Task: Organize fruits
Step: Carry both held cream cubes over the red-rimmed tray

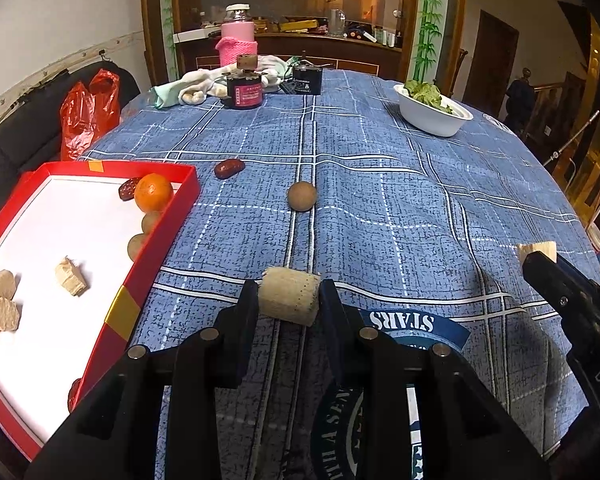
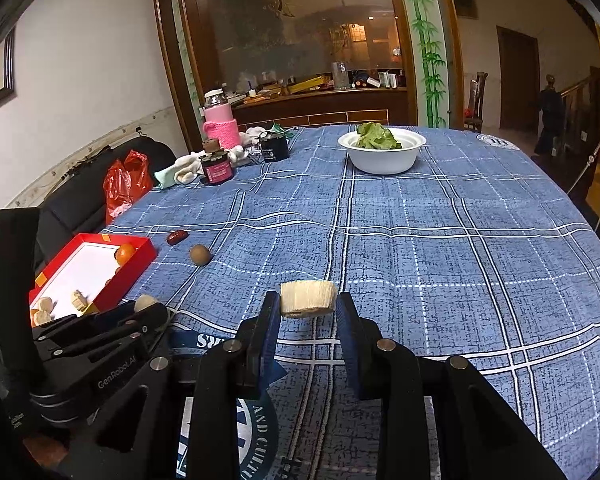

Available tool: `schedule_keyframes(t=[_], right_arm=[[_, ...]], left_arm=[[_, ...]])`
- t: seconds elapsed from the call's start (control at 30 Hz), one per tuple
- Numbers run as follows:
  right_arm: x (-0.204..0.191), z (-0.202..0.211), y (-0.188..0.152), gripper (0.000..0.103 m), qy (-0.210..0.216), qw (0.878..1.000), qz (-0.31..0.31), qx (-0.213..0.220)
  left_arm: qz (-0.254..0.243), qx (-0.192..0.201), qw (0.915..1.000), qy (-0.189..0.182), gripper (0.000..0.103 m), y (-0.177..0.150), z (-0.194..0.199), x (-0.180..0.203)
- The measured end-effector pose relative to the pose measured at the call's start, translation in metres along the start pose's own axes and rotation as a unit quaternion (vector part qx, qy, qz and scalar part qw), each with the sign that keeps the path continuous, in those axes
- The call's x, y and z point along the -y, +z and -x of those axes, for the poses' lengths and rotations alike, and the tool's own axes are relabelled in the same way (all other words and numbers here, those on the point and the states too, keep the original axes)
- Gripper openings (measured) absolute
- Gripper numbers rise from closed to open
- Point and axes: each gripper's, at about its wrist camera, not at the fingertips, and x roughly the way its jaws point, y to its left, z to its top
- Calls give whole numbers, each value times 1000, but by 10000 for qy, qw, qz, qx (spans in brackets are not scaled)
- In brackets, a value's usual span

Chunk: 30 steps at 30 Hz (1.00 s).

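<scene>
The surface [image 1: 420, 208], under a blue checked cloth, runs wide and bare ahead and to the right; the clutter of jars and a white bowl [image 1: 432, 114] sits well back at the far edge. The red tray [image 1: 156, 240] lies at the near left corner, its white floor mostly free, with oranges, brown fruits and pale chunks along its rims.

The left tongs [image 1: 289, 296] pinch a cane piece [image 1: 289, 294] across its long axis, which lies crosswise between the pads. The tray's near wall is just left of them, so a short swing leftward and over that wall looks like the next move; this hand is clearly the nearer.

The right tongs [image 2: 308, 304] pinch a second cane chunk [image 2: 308, 298], likewise crosswise and lifted off the cloth. In the right wrist view the tray [image 2: 138, 262] lies well to the left, beyond the left tongs [image 2: 150, 308], so that arm probably has to wait or pass around.

Still loose on the cloth, ahead of the tray's far corner: a round brown fruit [image 1: 302, 196] and a red date [image 1: 229, 168], near each other with open room around both.
</scene>
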Motion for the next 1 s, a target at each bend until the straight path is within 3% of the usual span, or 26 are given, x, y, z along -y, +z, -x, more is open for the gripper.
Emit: schedule_keyframes(t=[0.5, 0.73, 0.87, 1.0], right_arm=[[-2, 3, 0, 29, -83, 9999, 101, 35], [-11, 0, 0, 29, -68, 9994, 322, -39], [-29, -2, 4, 29, 271, 9982, 500, -167], [-75, -1, 15, 29, 739, 9925, 968, -101]], left_arm=[[181, 314, 9992, 150, 28, -5, 17, -12], [407, 447, 9979, 239, 28, -3, 41, -47], [663, 441, 9957, 476, 28, -1, 48, -80], [954, 459, 9915, 755, 28, 0, 51, -113]])
